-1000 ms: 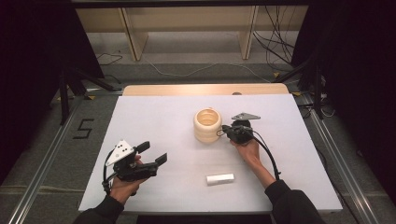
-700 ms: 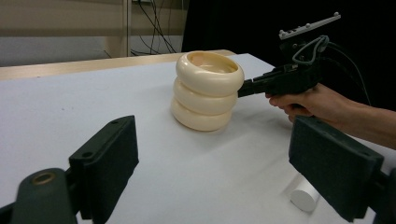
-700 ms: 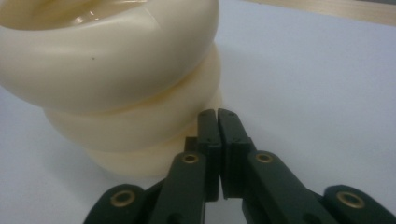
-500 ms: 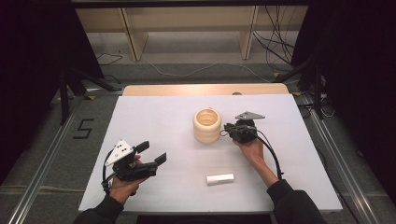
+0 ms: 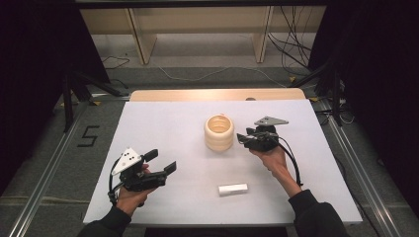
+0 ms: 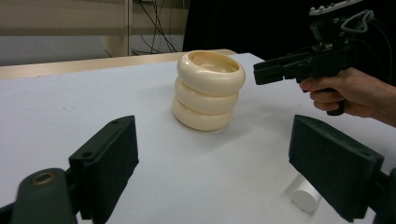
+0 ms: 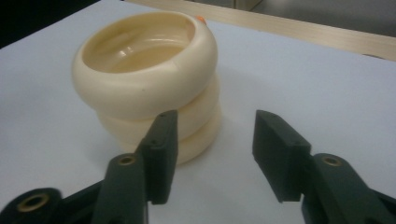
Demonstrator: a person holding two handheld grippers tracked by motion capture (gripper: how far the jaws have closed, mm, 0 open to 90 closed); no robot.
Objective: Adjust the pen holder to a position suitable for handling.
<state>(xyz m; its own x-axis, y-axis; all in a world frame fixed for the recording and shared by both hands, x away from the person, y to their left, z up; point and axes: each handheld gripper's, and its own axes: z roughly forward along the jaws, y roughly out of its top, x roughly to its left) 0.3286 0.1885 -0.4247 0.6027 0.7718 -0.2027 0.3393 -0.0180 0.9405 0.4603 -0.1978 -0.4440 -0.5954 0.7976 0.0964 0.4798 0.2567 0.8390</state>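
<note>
A cream cup [image 5: 219,132] shaped like three stacked rings stands upright near the middle of the white table [image 5: 163,123]; its hollow looks empty. My right gripper [image 5: 241,138] sits just right of it, open, jaws pointing at its side, nothing between them. In the right gripper view the cup [image 7: 144,79] is close ahead and left of the right gripper [image 7: 215,130]. My left gripper [image 5: 161,161] hovers open at the front left, aimed toward the cup [image 6: 208,88]. A short white cylinder [image 5: 232,189] lies on its side near the front edge.
A wooden board [image 5: 217,95] runs along the table's far edge. Beyond it stand shelf legs [image 5: 141,39] and loose cables [image 5: 291,44] on the floor. A floor mark "5" [image 5: 89,136] lies to the left, and dark curtains flank both sides.
My right gripper has backed off slightly to the right, away from the cup's side. The left gripper, the cup and the white cylinder have stayed put.
</note>
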